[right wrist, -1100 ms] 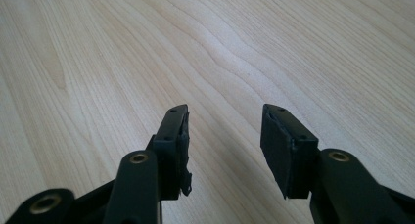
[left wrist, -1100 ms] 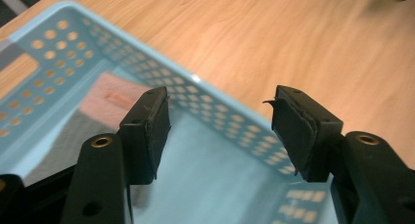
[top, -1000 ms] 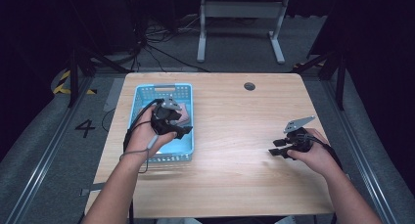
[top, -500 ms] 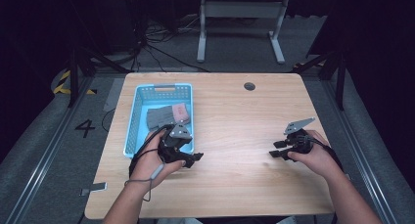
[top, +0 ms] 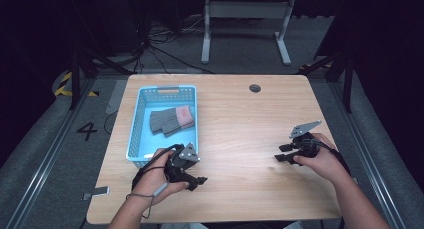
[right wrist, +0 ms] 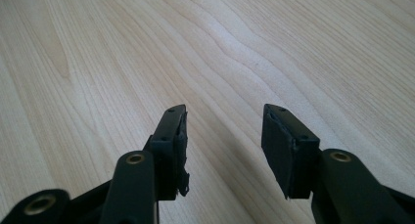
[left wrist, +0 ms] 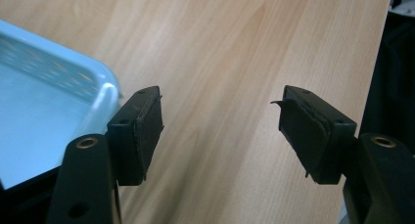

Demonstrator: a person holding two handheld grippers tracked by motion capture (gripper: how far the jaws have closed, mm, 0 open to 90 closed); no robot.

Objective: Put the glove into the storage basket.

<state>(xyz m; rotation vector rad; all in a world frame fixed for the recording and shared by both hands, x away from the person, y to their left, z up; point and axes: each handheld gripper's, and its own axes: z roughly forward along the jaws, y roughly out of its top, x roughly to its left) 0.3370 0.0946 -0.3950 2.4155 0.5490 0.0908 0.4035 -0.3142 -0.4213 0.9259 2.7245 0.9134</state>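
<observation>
Looking into the blue basket (top: 137, 120), we see the grey glove (top: 171, 120) lying flat: soft, light, limp, best pinched at its pink cuff. Our left tool (top: 196, 181), just opening, holds nothing; our right tool (top: 281, 153) rests released on the desk (top: 240, 134).

- Left gripper (top: 196, 181): the body was black, with a grey three-cornered plate on top and a black cable looping from its rear.
- Right gripper (top: 281, 153): it was of the same black build, with a grey plate and a trailing cable.
- Jaws: each arm was black, carried a brass-coloured rivet and ended in a rectangular block.
- Pads (left wrist: 147, 131): the black facing was frayed at its edges; small screw holes marked the block tops.
- Forearms: both were bare, with no sleeves.
</observation>
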